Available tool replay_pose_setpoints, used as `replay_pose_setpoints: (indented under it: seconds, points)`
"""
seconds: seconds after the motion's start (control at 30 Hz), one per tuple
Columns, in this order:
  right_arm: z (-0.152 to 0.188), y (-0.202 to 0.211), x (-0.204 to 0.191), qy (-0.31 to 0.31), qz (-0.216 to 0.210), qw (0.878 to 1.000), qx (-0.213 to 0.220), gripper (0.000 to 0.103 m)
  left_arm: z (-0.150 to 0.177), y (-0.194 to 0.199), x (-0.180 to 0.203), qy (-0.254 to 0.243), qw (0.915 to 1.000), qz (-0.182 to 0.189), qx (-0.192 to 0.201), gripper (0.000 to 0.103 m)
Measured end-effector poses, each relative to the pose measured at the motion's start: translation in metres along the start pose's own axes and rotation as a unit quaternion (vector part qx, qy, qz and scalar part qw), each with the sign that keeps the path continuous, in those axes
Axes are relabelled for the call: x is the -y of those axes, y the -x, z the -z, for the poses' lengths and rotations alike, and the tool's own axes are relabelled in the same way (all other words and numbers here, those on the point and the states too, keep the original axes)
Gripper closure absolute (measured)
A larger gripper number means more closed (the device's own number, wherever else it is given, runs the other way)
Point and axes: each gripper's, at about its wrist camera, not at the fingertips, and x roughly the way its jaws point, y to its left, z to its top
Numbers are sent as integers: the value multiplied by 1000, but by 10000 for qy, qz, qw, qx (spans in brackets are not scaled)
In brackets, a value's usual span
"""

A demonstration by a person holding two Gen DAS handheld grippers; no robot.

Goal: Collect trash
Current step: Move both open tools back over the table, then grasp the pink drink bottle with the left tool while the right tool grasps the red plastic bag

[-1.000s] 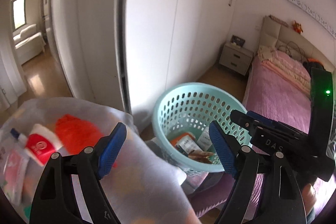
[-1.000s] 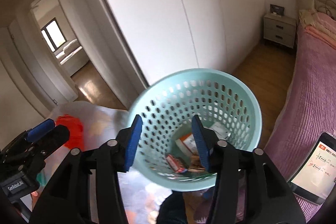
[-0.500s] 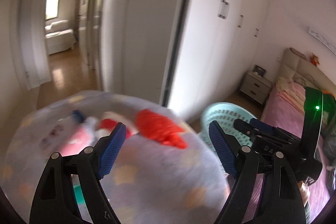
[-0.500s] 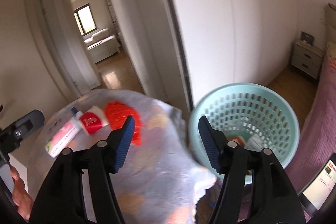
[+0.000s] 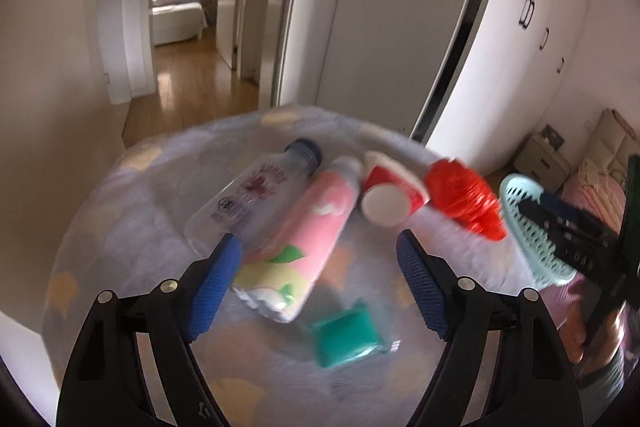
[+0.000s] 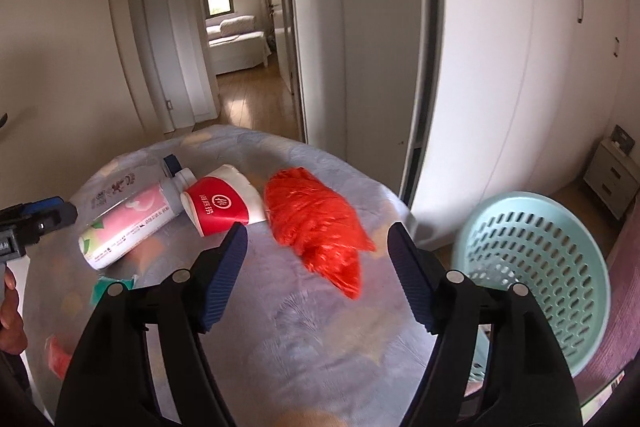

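1. Both grippers have swung away from the mint basket (image 6: 536, 275), which a second ago filled their views, and now face the round cloth-covered surface (image 6: 280, 327) with the trash on it.
2. Right gripper (image 6: 318, 267): its jaws are opening, fingers well apart, nothing between them. The red plastic bag (image 6: 316, 219) lies just beyond the fingers at about 12 o'clock, its long axis running from 11 to 5 o'clock.
3. Left gripper (image 5: 320, 283): its jaws are closing slightly, yet the fingers stand apart and press on nothing. The pink tube (image 5: 304, 243) lies close ahead at about 11 o'clock, long axis from 1 to 7 o'clock.
4. Beside the tube: a clear bottle (image 5: 252, 199) at 11 o'clock, a red-and-white cup (image 5: 390, 191) on its side at 1 o'clock, and a green packet (image 5: 346, 335) near the left fingers.
5. Judgement: the right hand is nearer the bag and the left nearer the tube; the basket waits at 3 o'clock of the surface.
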Motion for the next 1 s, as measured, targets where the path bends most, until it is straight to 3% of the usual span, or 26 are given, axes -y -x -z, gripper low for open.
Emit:
replay_pose_setpoints:
  seconds: [0.17, 0.37, 0.7, 0.9, 0.93, 1.0]
  points:
    - [4, -21, 2, -101, 315, 9991, 252, 32, 4, -19, -3, -353, 9991, 53, -232, 38]
    - [4, -48, 15, -434, 62, 9990, -2, 32, 9, -38, 0, -638, 9968, -48, -487, 46]
    - [10, -71, 4, -168, -140, 9987, -449, 31, 9, -52, 7, -815, 9935, -147, -781, 43]
    - [10, -75, 6, -173, -207, 9983, -521, 31, 12, -70, 24, -1079, 9865, -485, -1136, 40]
    - [10, -76, 6, -199, -216, 9982, -531, 33, 13, -73, 27, -1131, 9847, -591, -1185, 40]
    - [9, -75, 10, -280, -198, 9981, -507, 55, 15, -75, 31, -1177, 9825, -758, -1225, 41]
